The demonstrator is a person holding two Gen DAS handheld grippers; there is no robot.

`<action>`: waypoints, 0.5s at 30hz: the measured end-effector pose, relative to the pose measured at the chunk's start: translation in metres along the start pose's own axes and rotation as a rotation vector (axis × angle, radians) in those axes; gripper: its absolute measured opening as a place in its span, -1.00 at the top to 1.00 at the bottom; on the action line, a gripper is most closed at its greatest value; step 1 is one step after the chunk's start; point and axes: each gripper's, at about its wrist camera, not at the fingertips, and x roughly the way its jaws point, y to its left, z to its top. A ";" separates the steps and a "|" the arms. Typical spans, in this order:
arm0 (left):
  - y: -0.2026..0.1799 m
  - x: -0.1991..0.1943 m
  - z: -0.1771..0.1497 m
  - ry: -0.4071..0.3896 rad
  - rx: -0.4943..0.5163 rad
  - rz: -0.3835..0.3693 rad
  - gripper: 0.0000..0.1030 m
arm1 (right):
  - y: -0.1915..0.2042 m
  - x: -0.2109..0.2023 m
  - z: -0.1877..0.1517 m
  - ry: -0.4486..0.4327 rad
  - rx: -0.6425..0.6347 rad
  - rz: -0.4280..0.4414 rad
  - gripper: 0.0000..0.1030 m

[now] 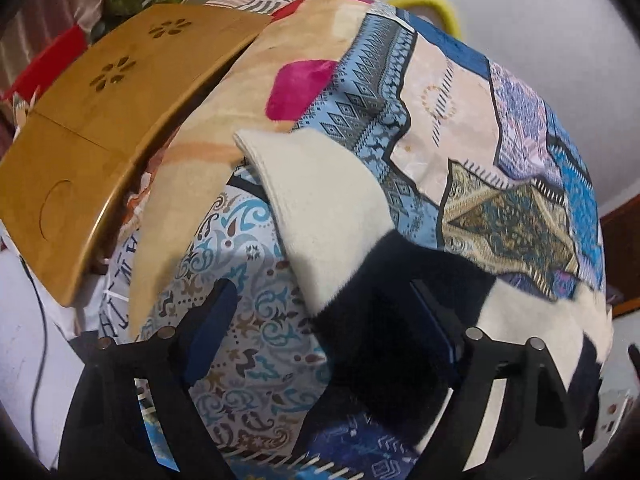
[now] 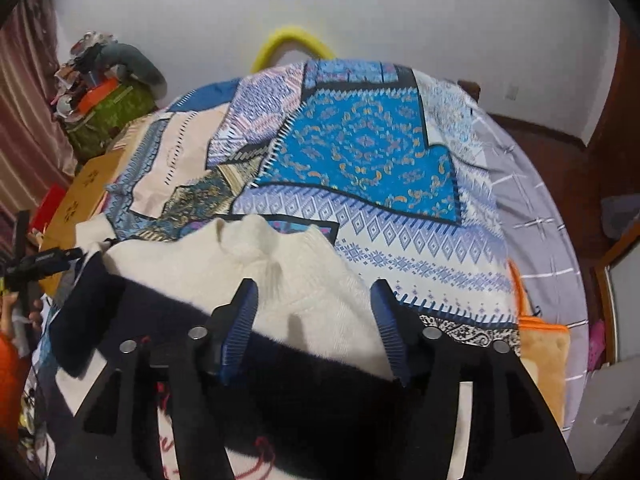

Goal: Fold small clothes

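We hold both grippers over a cream and dark navy knit sweater [image 2: 224, 272] that lies on a bed under a patchwork bedspread [image 2: 360, 148] of blue, beige and white panels. Our right gripper [image 2: 316, 332] points down at the garment's body with its jaws partly apart; the blue ribbed pads [image 2: 240, 328] stand on either side of the cream knit without pressing it, so nothing is gripped. Our left gripper [image 1: 324, 328] has its jaws wide, hanging over the spot where a cream sleeve [image 1: 320, 216] meets the dark navy band (the sleeve lies stretched away from us across the bedspread); one pad seems to sit close against the dark cloth, though the blur keeps us from saying whether it touches. A wooden lap tray [image 1: 100, 128] with flower-shaped cut-outs rests at the bed's left side, and a yellow curved tube [image 2: 292, 42] shows behind the far edge against the white wall.
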 end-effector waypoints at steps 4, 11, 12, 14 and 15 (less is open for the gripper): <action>-0.003 0.004 0.005 -0.013 0.001 0.017 0.05 | 0.002 -0.016 -0.008 -0.027 -0.006 0.021 -0.21; -0.001 0.010 0.007 0.018 -0.016 0.008 0.86 | 0.002 -0.030 -0.023 -0.034 0.019 0.049 -0.22; -0.003 0.006 0.006 0.009 -0.009 0.012 0.87 | 0.001 -0.031 -0.025 -0.033 0.024 0.054 -0.22; -0.010 -0.005 0.003 -0.018 0.020 0.008 0.88 | 0.002 -0.034 -0.028 -0.033 0.029 0.061 -0.22; -0.018 -0.015 0.002 -0.042 0.053 0.010 0.88 | 0.003 -0.036 -0.028 -0.033 0.029 0.063 -0.22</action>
